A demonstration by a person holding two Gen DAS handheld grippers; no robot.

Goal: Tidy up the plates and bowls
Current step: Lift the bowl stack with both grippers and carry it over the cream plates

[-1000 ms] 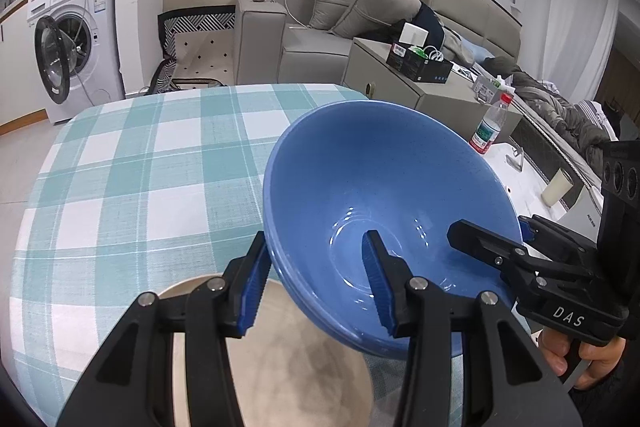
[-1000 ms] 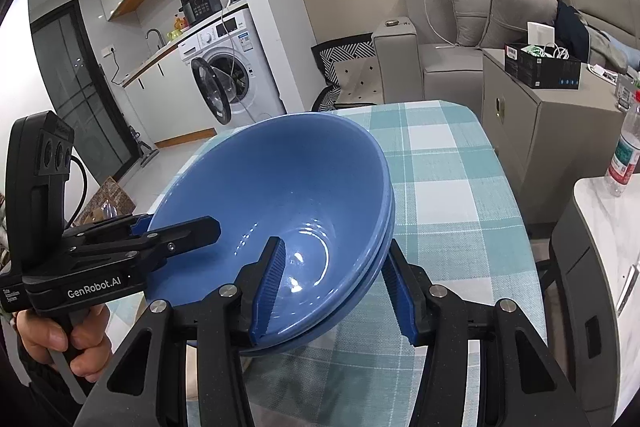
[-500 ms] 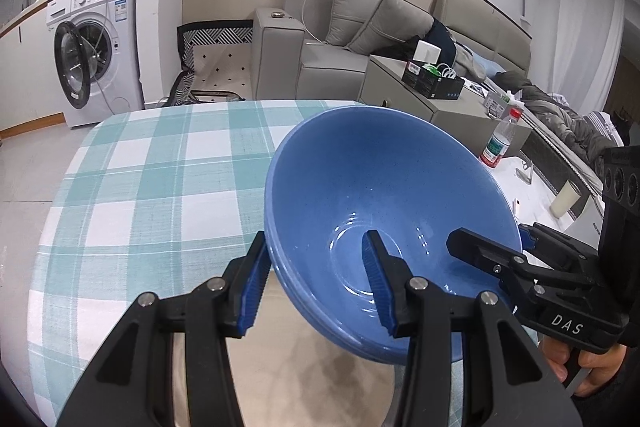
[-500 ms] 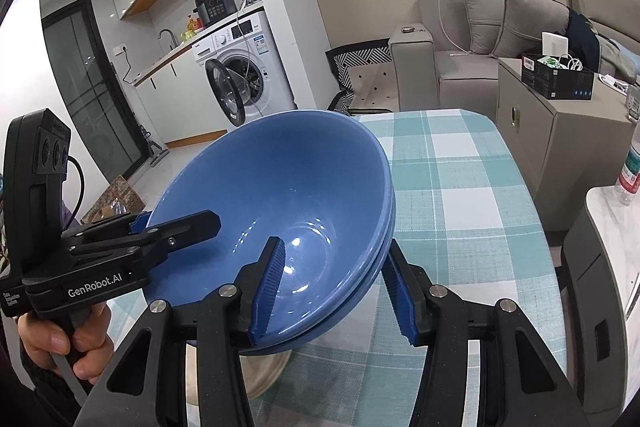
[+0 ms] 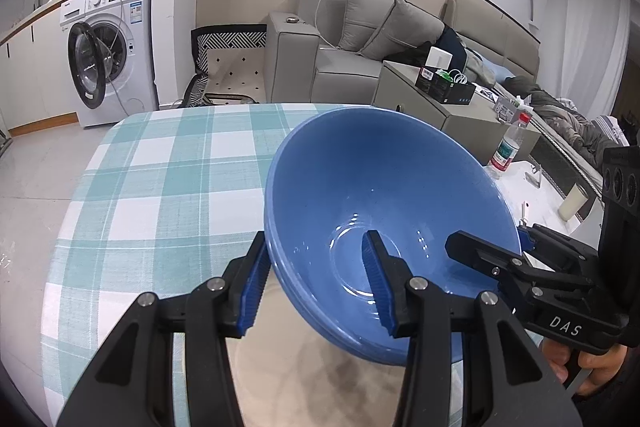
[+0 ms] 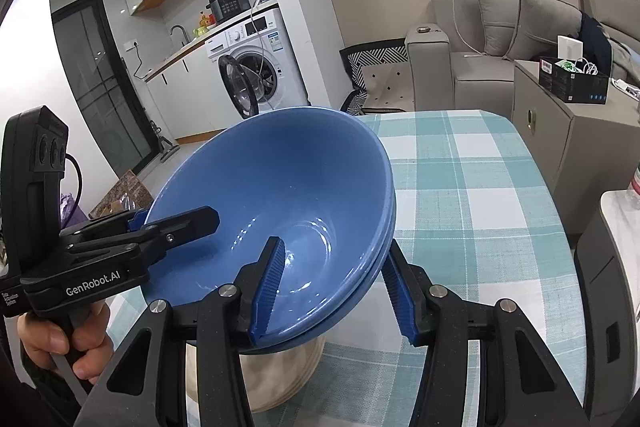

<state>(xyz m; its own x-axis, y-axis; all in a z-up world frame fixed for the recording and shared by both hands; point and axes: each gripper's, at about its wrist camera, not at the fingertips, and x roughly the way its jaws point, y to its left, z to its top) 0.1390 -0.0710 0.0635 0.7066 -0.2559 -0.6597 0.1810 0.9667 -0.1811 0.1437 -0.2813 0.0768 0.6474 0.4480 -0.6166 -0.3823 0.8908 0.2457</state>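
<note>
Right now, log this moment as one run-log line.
left gripper: shut on blue bowls | right gripper: shut on blue bowls | bowls: two nested, tilted, above beige plates | table: checked cloth

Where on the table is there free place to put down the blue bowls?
The checked tablecloth is bare from its far edge up to the blue bowls, and also to the right of them. It is crowded near the camera: the beige plates lie under the bowls, with the left gripper and right gripper clamped on the bowls' walls.
</note>
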